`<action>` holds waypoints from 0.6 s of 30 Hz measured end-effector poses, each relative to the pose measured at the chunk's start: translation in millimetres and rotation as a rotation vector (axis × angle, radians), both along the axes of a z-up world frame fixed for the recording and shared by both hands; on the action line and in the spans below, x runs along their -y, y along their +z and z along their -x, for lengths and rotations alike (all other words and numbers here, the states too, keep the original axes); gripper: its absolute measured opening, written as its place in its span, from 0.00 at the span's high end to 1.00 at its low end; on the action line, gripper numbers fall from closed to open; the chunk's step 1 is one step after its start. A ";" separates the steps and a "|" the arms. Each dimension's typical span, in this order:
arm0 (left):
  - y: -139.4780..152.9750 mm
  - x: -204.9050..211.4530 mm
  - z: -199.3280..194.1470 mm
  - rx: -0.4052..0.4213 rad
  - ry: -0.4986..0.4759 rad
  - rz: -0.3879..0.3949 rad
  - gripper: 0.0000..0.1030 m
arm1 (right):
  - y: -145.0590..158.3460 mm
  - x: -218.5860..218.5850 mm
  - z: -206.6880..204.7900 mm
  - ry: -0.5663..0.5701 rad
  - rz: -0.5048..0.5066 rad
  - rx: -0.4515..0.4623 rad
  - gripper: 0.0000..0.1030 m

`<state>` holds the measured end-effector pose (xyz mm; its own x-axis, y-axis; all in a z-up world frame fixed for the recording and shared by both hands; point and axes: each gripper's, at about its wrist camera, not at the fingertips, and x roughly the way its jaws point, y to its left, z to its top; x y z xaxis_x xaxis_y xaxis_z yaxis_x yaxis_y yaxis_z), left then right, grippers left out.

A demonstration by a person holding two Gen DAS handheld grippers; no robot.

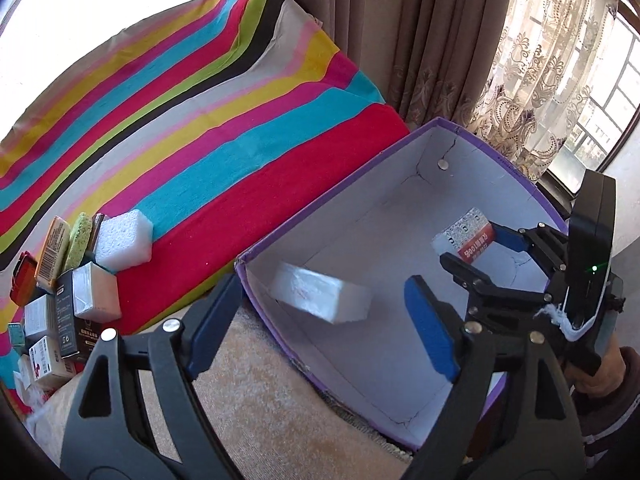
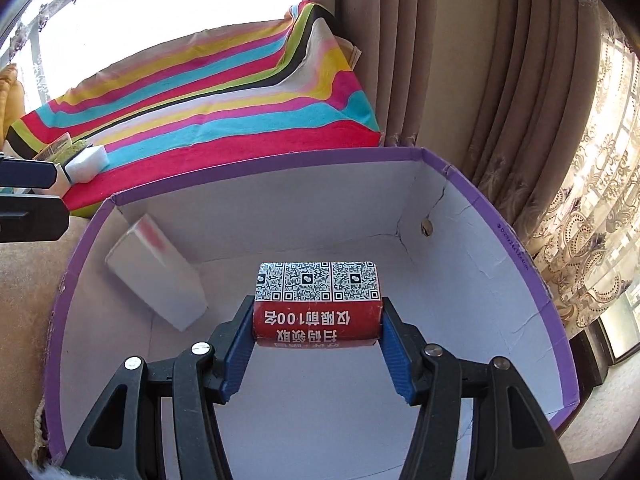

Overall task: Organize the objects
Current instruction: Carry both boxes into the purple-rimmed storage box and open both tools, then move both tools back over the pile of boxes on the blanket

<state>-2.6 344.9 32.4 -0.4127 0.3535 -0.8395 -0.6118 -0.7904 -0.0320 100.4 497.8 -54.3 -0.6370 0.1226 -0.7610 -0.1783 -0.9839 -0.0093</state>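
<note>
A purple box with a white inside stands at the edge of a striped cloth. My left gripper is open over the box's near left corner. A white block, blurred, is between its fingers inside the box; I cannot tell if it rests on the floor. My right gripper is shut on a red box with QR codes, held inside the purple box.
A pile of small boxes, sponges and a white foam block lies on the striped cloth at the left. Curtains and a window stand behind. Beige carpet-like surface is under the box.
</note>
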 end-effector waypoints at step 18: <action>19.8 166.6 -10.7 -0.074 0.329 -0.011 0.16 | 78.0 104.1 16.6 0.141 0.144 -0.032 0.15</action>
<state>8.1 178.3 52.2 -0.5660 0.1998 -0.7998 -0.3246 -0.9458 -0.0066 83.8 393.7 23.6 -0.6644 -0.0784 -0.7433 -0.0365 -0.9899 0.1371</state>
